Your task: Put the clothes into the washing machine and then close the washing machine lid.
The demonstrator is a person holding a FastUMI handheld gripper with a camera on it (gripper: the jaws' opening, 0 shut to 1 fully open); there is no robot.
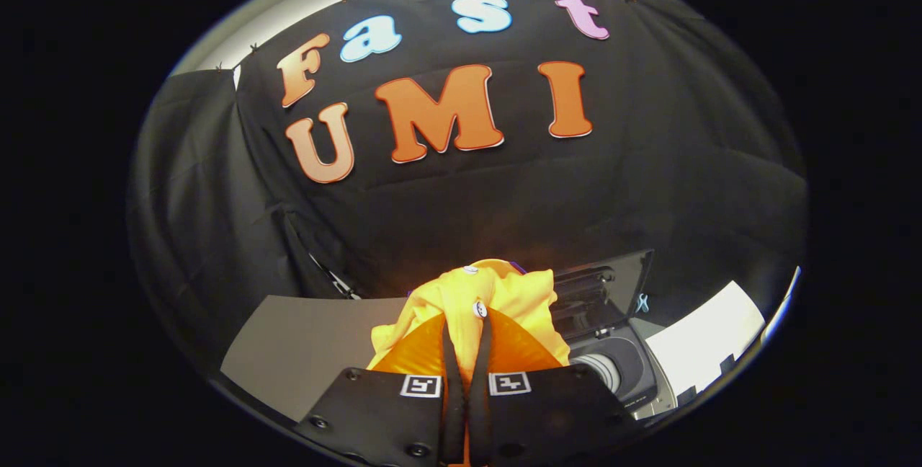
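The hand-held gripper has its two fingers pinched tight on a yellow shirt, which bunches up between and just past them. To the right, near it, sits the washing machine with its dark lid standing open. A gray surface lies to the left.

The gripper points forward and slightly upward, its two fingers drawn almost together. Both press on a fold of yellow cloth pinched between them, which bunches over the tips
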